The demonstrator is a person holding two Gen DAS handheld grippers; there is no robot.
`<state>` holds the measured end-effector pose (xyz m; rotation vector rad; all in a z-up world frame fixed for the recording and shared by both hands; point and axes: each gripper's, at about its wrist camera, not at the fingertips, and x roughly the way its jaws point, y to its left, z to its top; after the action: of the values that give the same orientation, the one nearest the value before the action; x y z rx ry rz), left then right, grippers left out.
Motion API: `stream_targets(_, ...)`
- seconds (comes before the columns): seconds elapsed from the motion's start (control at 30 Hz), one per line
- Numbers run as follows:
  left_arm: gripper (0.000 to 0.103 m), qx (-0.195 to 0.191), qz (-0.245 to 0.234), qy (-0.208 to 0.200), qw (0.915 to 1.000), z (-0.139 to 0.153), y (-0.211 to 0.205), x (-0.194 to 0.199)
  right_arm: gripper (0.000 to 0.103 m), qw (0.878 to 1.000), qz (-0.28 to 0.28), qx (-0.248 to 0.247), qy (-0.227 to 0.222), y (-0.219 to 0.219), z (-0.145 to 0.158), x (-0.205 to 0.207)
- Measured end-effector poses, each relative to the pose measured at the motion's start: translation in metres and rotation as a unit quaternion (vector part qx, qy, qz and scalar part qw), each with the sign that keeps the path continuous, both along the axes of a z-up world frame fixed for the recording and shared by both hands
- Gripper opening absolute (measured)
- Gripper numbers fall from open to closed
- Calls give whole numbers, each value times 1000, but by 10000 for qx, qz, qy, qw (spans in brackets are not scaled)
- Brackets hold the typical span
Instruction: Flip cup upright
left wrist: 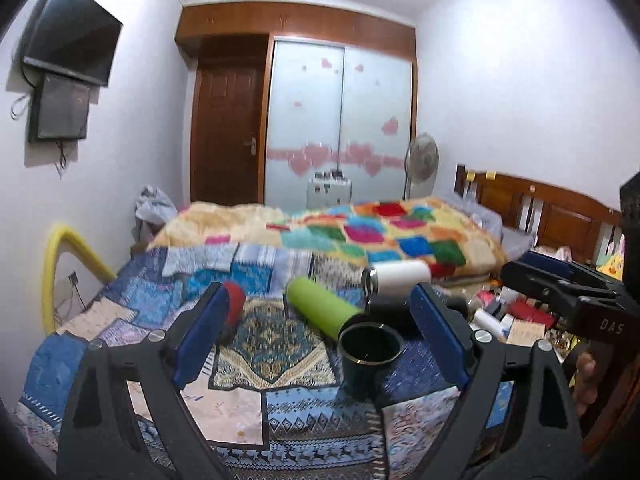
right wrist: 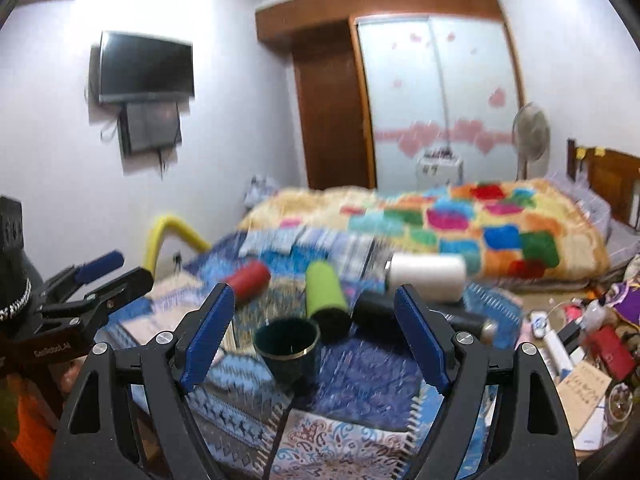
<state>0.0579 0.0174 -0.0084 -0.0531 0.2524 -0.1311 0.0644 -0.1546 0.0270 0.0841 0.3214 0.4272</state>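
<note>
Both wrist views face bed, sharing dark cup (left wrist: 370,354), near

The cup (left wrist: 370,354) stands upright, mouth up, on the patchwork cloth (left wrist: 248,408) at the near end of the bed (left wrist: 560,216), between the spread jaws of the left gripper (left wrist: 320,344) and, in the right wrist view, of the right gripper (right wrist: 314,336). Just behind it four bottles lie on their sides: one (left wrist: 235,308) at far left, the next (left wrist: 322,308) reaching up to the cup's rim, then a third (left wrist: 386,310) to its right and a fourth (left wrist: 398,278) resting behind and above that one. Beyond them a quilt (left wrist: 360,232) is heaped across the bed, with the wardrobe (left wrist: 340,120) and a standing fan (left wrist: 420,160) behind, the television (left wrist: 76,32) on the left wall, and cluttered items (right wrist: 580,344) to the right of the cloth.
</note>
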Motion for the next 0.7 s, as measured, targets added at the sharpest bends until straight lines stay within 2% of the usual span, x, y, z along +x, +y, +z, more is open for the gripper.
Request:
stream_targets(0.27,95,80,197,-583,9981,31,-11,-55,81,9973,-207,300,-632,-6,23,-45)
stream_targets(0.53,103,158,356,-738,9965,34,-19,-84,102,9942,-455,371,-899,-14,21,-68)
stream_targets(0.7,103,183,447,-733,9961,30,-20,-91,103,9940,-501,284,-933,-14,18,-74)
